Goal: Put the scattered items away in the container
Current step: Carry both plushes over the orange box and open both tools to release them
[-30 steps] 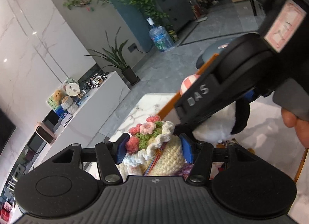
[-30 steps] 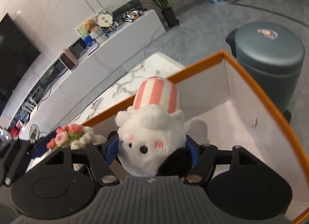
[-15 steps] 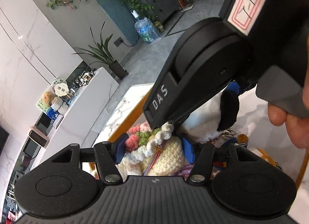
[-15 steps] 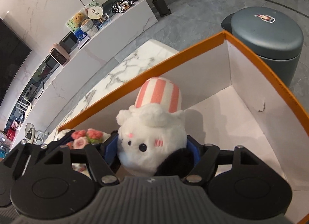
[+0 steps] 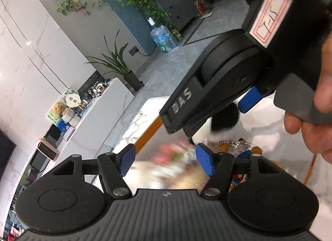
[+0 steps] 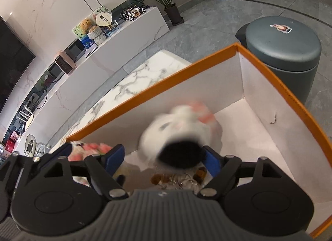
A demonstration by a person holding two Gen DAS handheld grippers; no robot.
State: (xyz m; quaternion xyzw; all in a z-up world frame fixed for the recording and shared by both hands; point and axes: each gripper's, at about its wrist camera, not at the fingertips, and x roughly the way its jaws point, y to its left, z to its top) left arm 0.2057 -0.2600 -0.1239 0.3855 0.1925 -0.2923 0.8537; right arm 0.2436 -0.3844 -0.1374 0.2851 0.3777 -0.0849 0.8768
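Motion blur smears both toys over the orange-rimmed box [image 6: 217, 68]. In the right wrist view the right gripper [image 6: 164, 158] stands spread, its jaws having just been opening; the white plush [image 6: 182, 128] lies blurred between the pads and appears free of them, above the box's white floor. A keychain [image 6: 176, 178] lies on that floor, half hidden by the gripper body. The left wrist view shows the left gripper [image 5: 166, 159] also spread and just opened, the crochet toy [image 5: 170, 166] a pink-and-cream smear between its pads. Only this view shows the person's hand [image 5: 315, 116] on the right gripper's handle, which blocks most of the plush. The bin [image 6: 284, 45] shows only in the right view.
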